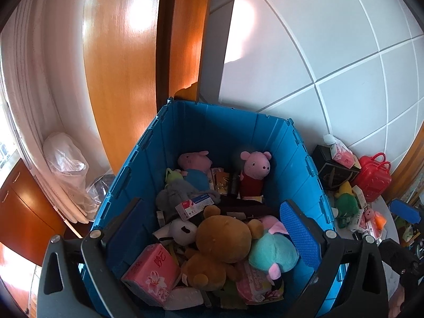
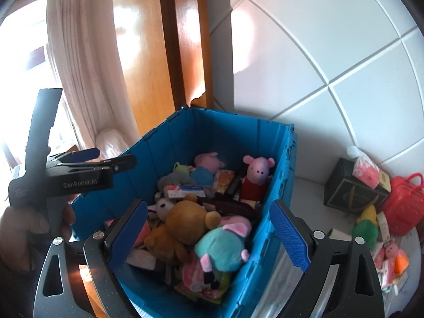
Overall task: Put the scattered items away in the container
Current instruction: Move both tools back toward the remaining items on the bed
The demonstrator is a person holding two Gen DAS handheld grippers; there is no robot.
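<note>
Both pairs of tongs hang over the blue crate, and both stand wide apart with nothing between them. The left tongs frame the heap inside: a brown bear sits right in the gap, a teal plush touching it on the right-finger side, and a pink tissue pack lies just inside the left finger. Beyond the tips, at the far wall of the crate, a pig in a red dress stands upright and a pig in blue lies beside it.

The right tongs hover over the same crate, with the bear and the teal plush between their blue pads. Off to their left the other tool shows side-on, held in a hand.

Out past the right finger, on the table, scattered things wait: a red case, a dark box, a green plush and small pink packets.
</note>
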